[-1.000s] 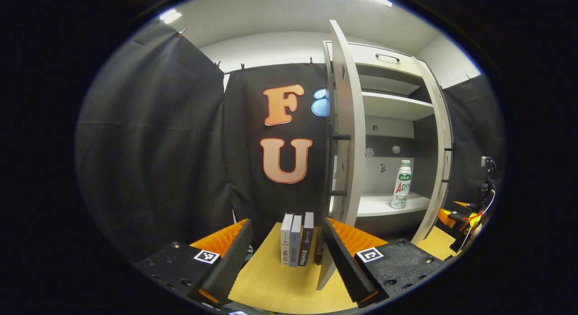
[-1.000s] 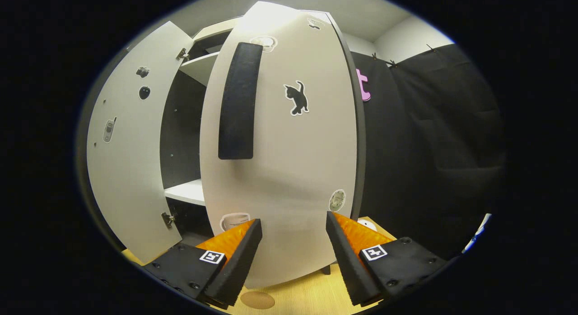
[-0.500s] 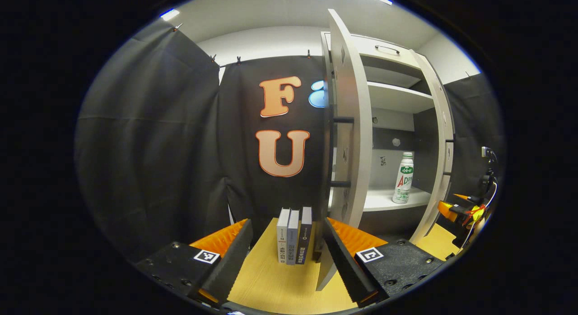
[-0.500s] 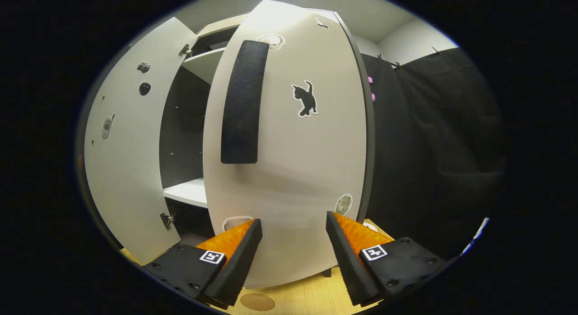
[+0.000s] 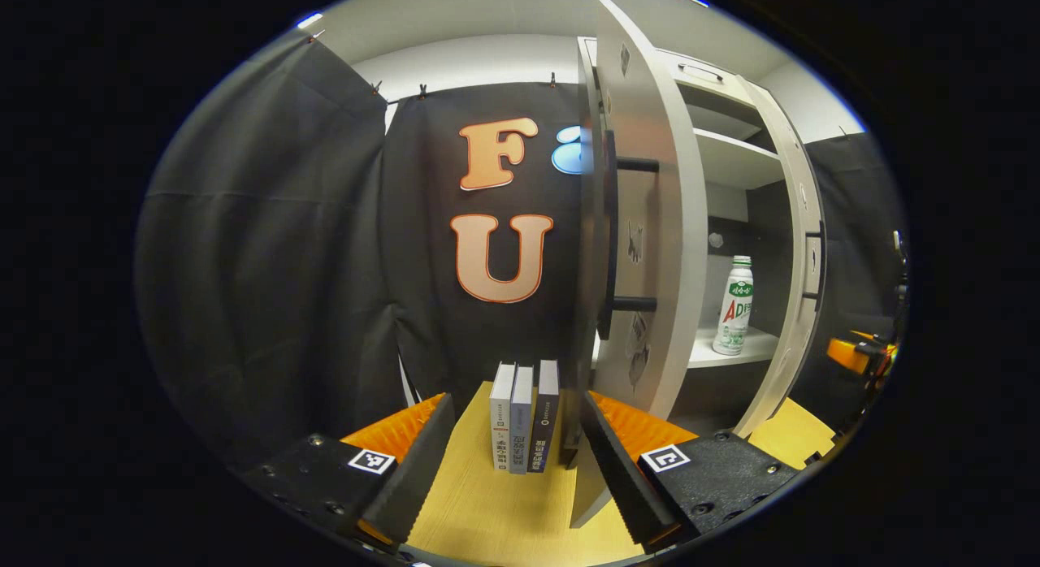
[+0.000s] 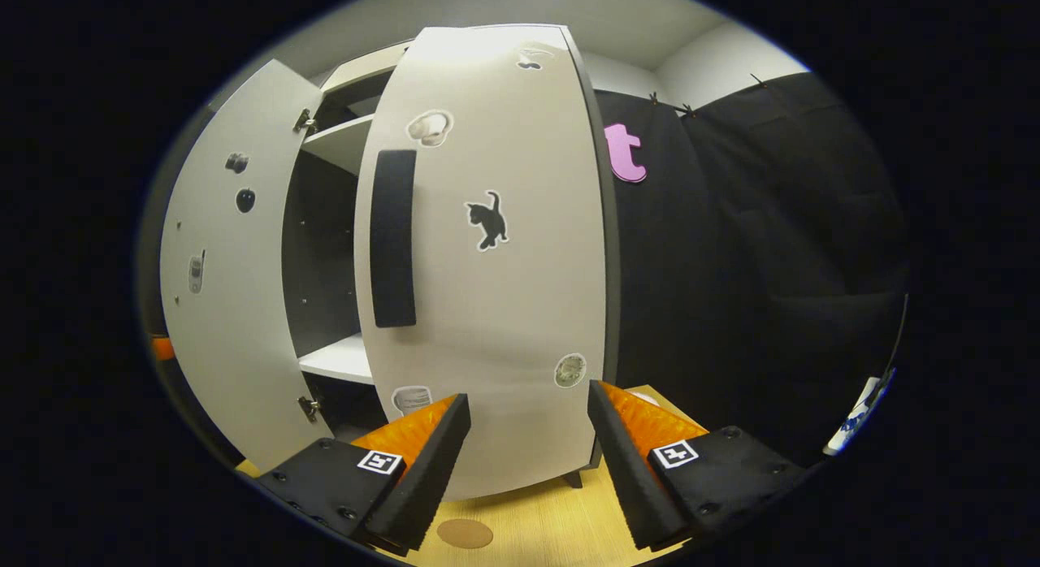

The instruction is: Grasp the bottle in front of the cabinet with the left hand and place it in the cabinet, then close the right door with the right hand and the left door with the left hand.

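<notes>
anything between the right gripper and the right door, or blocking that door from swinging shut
Nothing visible does. The right gripper is open, facing the right door with no object between them. The bottle stands upright on the shelf, inside the cabinet.

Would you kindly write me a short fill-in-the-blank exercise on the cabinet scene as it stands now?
1. The bottle stands upright on a ____ inside the cabinet.
2. The black sticker on the right door is shaped like a ____.
3. ____ books stand beside the left door.
4. Both claws are ____.

Missing words: shelf; cat; three; open
</notes>
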`<action>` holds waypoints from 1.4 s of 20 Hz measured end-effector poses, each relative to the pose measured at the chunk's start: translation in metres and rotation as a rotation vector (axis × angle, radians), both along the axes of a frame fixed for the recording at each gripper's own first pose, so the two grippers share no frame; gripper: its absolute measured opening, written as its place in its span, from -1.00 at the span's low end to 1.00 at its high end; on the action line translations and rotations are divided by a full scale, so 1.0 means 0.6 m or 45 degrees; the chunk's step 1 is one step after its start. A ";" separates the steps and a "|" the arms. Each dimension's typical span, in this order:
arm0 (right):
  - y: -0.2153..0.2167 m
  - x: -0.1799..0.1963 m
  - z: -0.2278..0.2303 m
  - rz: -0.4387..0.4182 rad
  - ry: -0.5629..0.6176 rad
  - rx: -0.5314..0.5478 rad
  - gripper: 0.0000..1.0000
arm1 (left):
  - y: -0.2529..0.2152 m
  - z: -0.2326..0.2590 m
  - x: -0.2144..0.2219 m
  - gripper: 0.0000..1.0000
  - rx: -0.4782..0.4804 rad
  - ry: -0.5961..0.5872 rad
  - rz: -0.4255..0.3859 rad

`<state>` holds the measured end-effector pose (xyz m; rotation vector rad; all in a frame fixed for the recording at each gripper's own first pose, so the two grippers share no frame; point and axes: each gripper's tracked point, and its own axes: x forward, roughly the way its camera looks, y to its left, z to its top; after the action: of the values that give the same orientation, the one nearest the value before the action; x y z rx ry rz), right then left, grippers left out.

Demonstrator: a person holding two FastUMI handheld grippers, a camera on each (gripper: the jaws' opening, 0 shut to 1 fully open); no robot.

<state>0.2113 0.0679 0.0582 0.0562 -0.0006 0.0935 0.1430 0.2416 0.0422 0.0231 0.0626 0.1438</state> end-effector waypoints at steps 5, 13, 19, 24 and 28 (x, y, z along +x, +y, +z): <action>-0.083 -0.062 0.083 -0.104 -0.124 -0.009 0.92 | -0.007 -0.011 0.030 0.91 0.008 0.017 -0.039; -0.215 -0.133 0.127 -0.291 -0.146 -0.044 0.92 | -0.013 -0.020 0.042 0.92 0.003 0.035 -0.027; -0.280 -0.169 0.177 -0.346 -0.188 -0.012 0.91 | -0.019 -0.023 0.039 0.92 -0.002 0.050 0.028; -0.323 -0.167 0.198 -0.348 -0.220 -0.068 0.91 | -0.045 -0.024 0.035 0.92 0.000 0.050 0.052; -0.349 -0.157 0.199 -0.347 -0.221 -0.126 0.91 | -0.092 -0.026 0.038 0.92 -0.005 0.056 0.036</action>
<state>0.1172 -0.1416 0.1774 -0.0516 -0.1763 -0.1746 0.1656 0.1862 0.0265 0.0215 0.1073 0.1714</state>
